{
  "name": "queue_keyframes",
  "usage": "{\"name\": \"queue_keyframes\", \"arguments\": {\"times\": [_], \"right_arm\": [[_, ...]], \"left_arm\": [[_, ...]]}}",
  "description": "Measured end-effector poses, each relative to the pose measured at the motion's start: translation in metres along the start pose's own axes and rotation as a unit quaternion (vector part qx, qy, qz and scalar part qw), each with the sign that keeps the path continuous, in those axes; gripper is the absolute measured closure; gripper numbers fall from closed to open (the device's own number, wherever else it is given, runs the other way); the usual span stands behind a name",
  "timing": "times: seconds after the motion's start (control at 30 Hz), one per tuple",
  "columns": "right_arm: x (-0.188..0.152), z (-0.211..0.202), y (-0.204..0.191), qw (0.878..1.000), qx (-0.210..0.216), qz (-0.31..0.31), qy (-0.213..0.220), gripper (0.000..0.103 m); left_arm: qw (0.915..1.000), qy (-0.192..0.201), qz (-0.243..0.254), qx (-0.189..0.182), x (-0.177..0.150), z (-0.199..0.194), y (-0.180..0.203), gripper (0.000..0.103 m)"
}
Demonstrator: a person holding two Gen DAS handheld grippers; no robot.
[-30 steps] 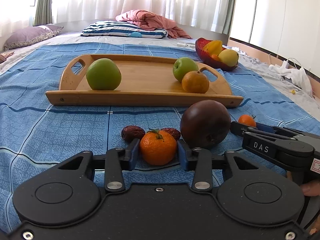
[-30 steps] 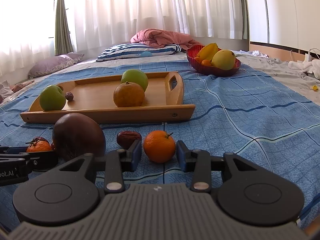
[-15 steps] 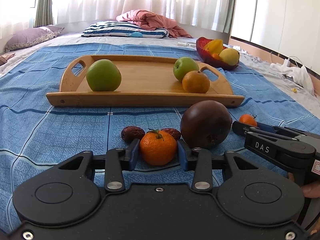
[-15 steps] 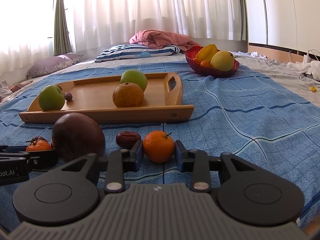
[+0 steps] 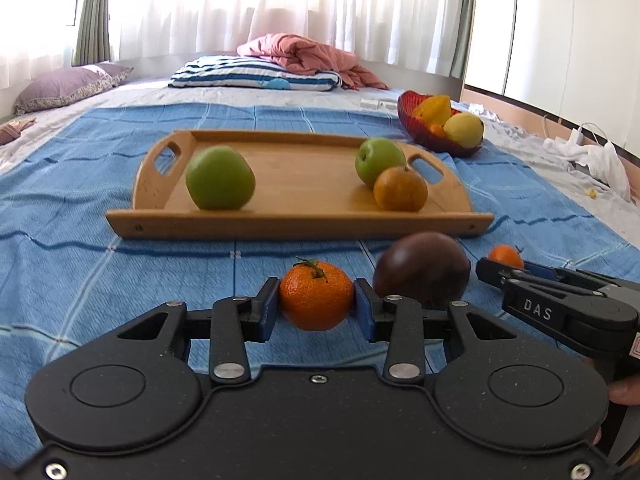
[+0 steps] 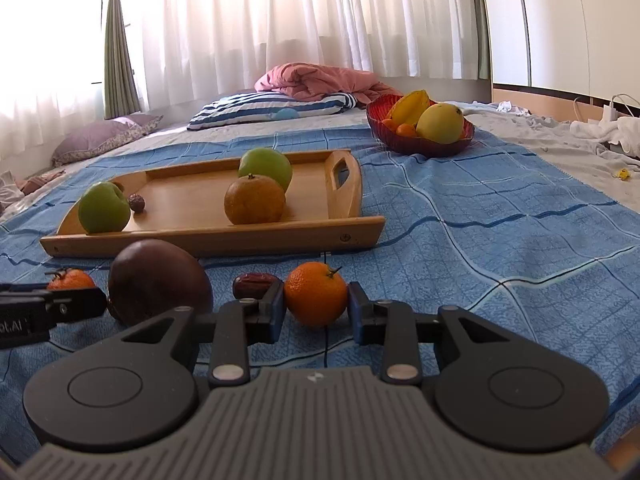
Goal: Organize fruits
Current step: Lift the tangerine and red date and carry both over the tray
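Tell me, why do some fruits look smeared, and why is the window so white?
Left wrist view: the green apple and dark purple fruit are motion-blurred, and the curtains are blown out by backlight. Right wrist view: sharper fruit, the same glare, fisheye-bent edges.

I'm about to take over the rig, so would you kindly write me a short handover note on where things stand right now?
Left hand-held gripper: shut on a stemmed mandarin, apparently raised off the blue blanket.
Right hand-held gripper: its pads sit at either side of a second mandarin that rests on the blanket; whether they grip it is unclear.
Wooden tray: two green apples, an orange, one small date.
Off the tray, on the blanket: dark purple fruit and a date.
Red bowl of fruit stands beyond the tray.
Left, probably: carry both mandarins to the tray, then the purple fruit and date.
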State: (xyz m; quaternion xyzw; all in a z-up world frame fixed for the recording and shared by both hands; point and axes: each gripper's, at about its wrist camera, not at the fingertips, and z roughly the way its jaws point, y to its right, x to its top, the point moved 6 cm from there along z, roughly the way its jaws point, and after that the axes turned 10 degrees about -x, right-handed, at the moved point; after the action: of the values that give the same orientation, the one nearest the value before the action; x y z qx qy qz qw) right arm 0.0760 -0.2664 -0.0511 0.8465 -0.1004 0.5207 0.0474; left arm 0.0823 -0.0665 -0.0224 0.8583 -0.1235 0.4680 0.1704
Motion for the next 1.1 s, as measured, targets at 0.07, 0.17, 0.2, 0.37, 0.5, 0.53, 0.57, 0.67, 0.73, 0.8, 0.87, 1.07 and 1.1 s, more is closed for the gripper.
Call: {"name": "queue_keyframes", "arguments": {"times": [0.07, 0.17, 0.2, 0.37, 0.5, 0.53, 0.57, 0.67, 0.73, 0.8, 0.87, 1.07, 1.1], "right_arm": [[0.004, -0.002, 0.0, 1.0, -0.001, 0.0, 0.005, 0.066], [0.012, -0.004, 0.001, 1.0, 0.001, 0.001, 0.013, 0.066], [0.014, -0.005, 0.0, 1.0, 0.001, 0.001, 0.017, 0.066], [0.027, -0.005, 0.0, 1.0, 0.007, 0.007, 0.025, 0.066], [0.038, -0.003, -0.002, 0.999, 0.015, 0.013, 0.025, 0.066], [0.041, -0.003, -0.003, 0.999, 0.018, 0.014, 0.026, 0.066], [0.045, -0.003, -0.004, 0.999, 0.02, 0.016, 0.027, 0.066], [0.056, -0.001, -0.007, 0.999, 0.025, 0.019, 0.031, 0.066], [0.064, 0.002, -0.008, 0.999, 0.029, 0.023, 0.03, 0.066], [0.072, 0.006, -0.01, 0.999, 0.035, 0.028, 0.026, 0.066], [0.08, 0.011, -0.012, 0.998, 0.04, 0.033, 0.021, 0.066], [0.108, 0.031, -0.018, 0.997, 0.054, 0.046, 0.009, 0.065], [0.112, 0.034, -0.019, 0.997, 0.056, 0.046, 0.007, 0.065]], "left_arm": [[1.0, 0.005, 0.002, 0.002, 0.005, -0.001, -0.003, 0.066], [0.9999, 0.009, 0.001, 0.007, 0.012, -0.001, -0.008, 0.066], [0.9999, 0.01, -0.002, 0.008, 0.014, -0.001, -0.01, 0.066], [0.9997, 0.019, -0.014, 0.003, 0.026, -0.003, -0.018, 0.066], [0.9992, 0.022, -0.035, -0.005, 0.043, -0.003, -0.03, 0.066], [0.9991, 0.023, -0.036, -0.004, 0.048, -0.003, -0.033, 0.066], [0.9991, 0.026, -0.035, -0.001, 0.052, -0.004, -0.036, 0.066], [0.9989, 0.03, -0.038, 0.001, 0.068, -0.005, -0.046, 0.066], [0.9984, 0.03, -0.047, -0.005, 0.079, -0.006, -0.054, 0.066], [0.9981, 0.029, -0.053, -0.01, 0.091, -0.006, -0.06, 0.066], [0.9978, 0.028, -0.059, -0.015, 0.102, -0.004, -0.066, 0.066], [0.9972, 0.022, -0.068, -0.022, 0.133, 0.005, -0.08, 0.066], [0.9971, 0.021, -0.069, -0.024, 0.138, 0.007, -0.082, 0.066]]}}
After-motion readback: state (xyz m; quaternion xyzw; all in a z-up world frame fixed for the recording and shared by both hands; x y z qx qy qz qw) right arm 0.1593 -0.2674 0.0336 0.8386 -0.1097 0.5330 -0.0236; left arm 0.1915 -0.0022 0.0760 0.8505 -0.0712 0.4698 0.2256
